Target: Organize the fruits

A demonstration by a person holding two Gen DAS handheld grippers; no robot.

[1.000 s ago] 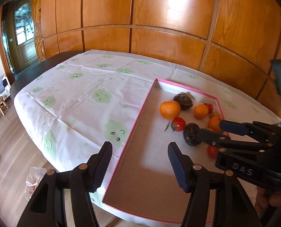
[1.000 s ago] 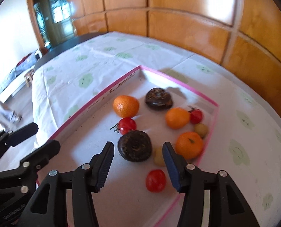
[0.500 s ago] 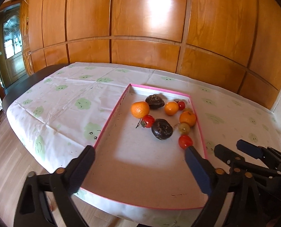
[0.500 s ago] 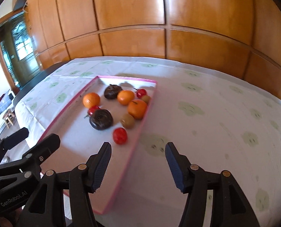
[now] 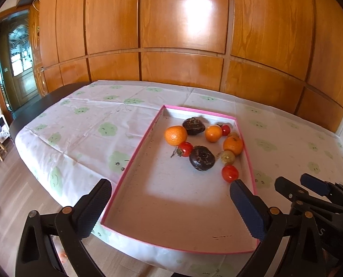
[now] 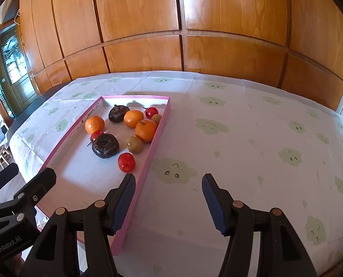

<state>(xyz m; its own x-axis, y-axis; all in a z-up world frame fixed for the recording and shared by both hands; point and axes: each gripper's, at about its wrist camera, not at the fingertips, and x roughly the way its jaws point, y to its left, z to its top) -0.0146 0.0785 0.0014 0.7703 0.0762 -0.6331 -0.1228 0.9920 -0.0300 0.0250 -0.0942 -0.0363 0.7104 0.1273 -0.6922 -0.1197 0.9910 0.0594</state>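
I am looking at a desk with a white cloth printed with green cloud faces (image 6: 252, 138). A flat box tray with a pink rim (image 5: 134, 159) is lying on the left part of the cloth. All the fruits are sitting in the far half of the tray, close together.

I am seeing three round orange oranges: one on the left (image 5: 175, 135), one in the middle at the back (image 5: 213, 133), and one by the right wall (image 5: 233, 145). Two dark brown wrinkly round fruits are there too. One is at the back (image 5: 193, 126), and one is nearer to me (image 5: 202, 158), touching a small red tomato with a green stalk (image 5: 185, 149). Another small red tomato (image 5: 225, 130) is sitting at the back right. A little greenish-brown kiwi (image 5: 228, 157) is resting just below the right orange. A third red tomato (image 5: 229, 173) is the closest fruit to me.

My left hand-held gripper (image 5: 171, 205) is hanging over the near part of the tray with its jaws spread wide and nothing between them. My right hand-held gripper (image 6: 168, 202) is also gaping wide and holding nothing. Its left finger (image 6: 124, 198) is over the right rim of the tray, and its right finger (image 6: 214, 203) is over the bare cloth. The fruits are well ahead of both
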